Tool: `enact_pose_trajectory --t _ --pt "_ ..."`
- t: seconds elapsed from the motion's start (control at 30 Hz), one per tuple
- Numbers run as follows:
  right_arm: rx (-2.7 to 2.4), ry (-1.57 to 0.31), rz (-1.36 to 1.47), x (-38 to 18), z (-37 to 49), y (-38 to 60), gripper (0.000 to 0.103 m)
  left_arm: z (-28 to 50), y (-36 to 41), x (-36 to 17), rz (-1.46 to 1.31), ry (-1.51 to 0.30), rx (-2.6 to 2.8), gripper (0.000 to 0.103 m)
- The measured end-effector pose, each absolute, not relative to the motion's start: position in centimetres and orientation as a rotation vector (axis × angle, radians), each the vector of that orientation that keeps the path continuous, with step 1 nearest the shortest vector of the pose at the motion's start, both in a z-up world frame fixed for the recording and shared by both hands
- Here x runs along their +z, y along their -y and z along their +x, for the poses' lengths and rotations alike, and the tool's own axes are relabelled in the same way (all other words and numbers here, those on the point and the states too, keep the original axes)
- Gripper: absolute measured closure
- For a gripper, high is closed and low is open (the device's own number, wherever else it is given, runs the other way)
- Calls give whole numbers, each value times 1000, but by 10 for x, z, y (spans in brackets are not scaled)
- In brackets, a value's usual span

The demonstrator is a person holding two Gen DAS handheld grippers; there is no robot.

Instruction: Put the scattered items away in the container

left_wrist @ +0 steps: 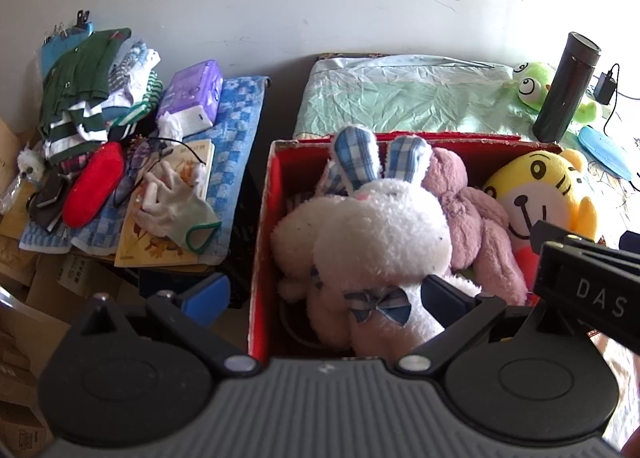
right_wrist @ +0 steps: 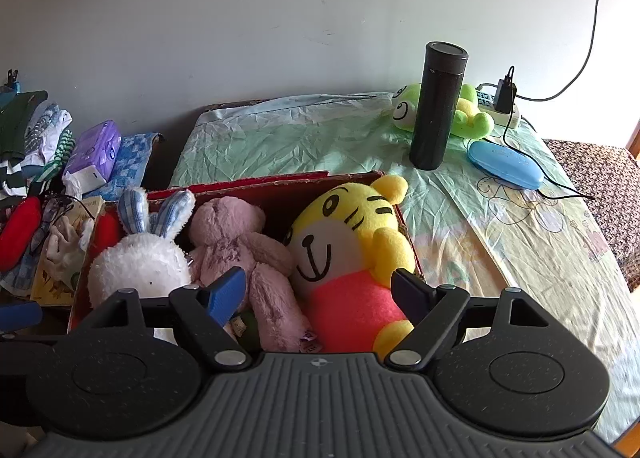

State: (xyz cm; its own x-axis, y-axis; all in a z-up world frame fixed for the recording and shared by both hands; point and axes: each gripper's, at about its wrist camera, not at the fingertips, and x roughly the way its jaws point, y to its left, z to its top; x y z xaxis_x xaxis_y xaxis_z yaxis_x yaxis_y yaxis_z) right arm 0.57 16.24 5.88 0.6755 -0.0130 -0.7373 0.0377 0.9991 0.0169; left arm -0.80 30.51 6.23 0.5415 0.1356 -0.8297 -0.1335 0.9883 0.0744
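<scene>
Both grippers hover spread wide over the toy-filled red box (right_wrist: 280,184).

The right gripper (right_wrist: 320,292) gapes, unclenched, over the yellow tiger plush (right_wrist: 348,226); the left gripper (left_wrist: 324,294) stands released above the white rabbit plush (left_wrist: 372,226). Three plush toys lie in the box: rabbit, pink bear (right_wrist: 240,238), tiger. One green frog plush (right_wrist: 468,114) lies on the bed behind one black flask (right_wrist: 438,106), well apart from the box.

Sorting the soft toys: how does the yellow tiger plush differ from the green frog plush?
The yellow tiger plush lies in the red box; the green frog plush lies out on the bed sheet, partly hidden behind the black flask. The tiger looks larger and wears pink-red. Both are soft toys.
</scene>
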Motion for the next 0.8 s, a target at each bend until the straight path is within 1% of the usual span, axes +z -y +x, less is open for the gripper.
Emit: enact_pose_trajectory --t 0.8 --pt "-131 -840 57 55 0 -173 21 -7 -319 61 16 -981 88 2"
